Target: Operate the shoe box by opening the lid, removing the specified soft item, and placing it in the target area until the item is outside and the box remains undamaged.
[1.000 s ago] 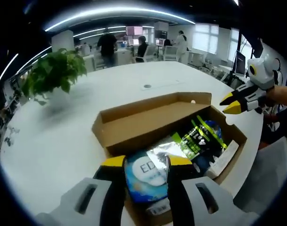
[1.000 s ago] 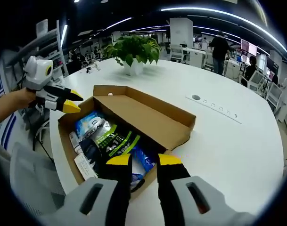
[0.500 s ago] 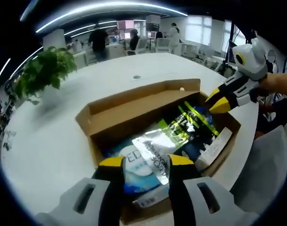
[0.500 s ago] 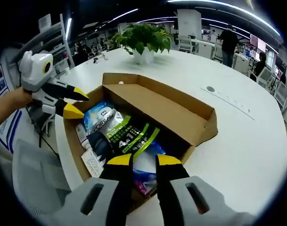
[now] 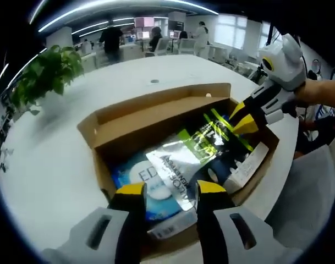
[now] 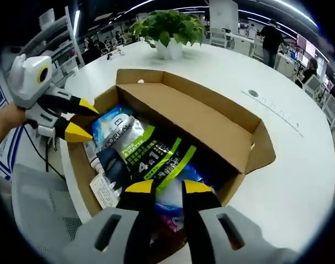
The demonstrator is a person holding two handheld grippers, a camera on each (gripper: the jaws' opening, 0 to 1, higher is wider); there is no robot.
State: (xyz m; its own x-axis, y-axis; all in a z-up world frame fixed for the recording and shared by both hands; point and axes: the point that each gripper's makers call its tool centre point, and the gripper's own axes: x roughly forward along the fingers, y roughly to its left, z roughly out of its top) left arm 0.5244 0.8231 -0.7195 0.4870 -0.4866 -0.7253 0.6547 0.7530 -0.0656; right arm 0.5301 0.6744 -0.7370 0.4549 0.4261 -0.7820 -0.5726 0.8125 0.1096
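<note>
Shoe box (image 5: 128, 118) (image 6: 211, 118) open on the white bench (image 5: 51, 165) (image 6: 299, 181), near its curved edge; lid flap stands along the far long side. Open bench surface lies beyond the box toward the potted plant (image 5: 43, 74) (image 6: 170, 30). Soft packets fill the box: a black-and-green pouch (image 5: 222, 137) (image 6: 156, 157) on top, a blue-white pack (image 5: 142, 179) (image 6: 109, 129) beside it.

Left tool (image 5: 167, 190) (image 6: 73, 118): tips apart, holding nothing, over the blue-white pack's end of the box.

Right tool (image 6: 163, 187) (image 5: 239, 118): tips a little apart, nothing between them, over the pouch's end of the box.
</note>
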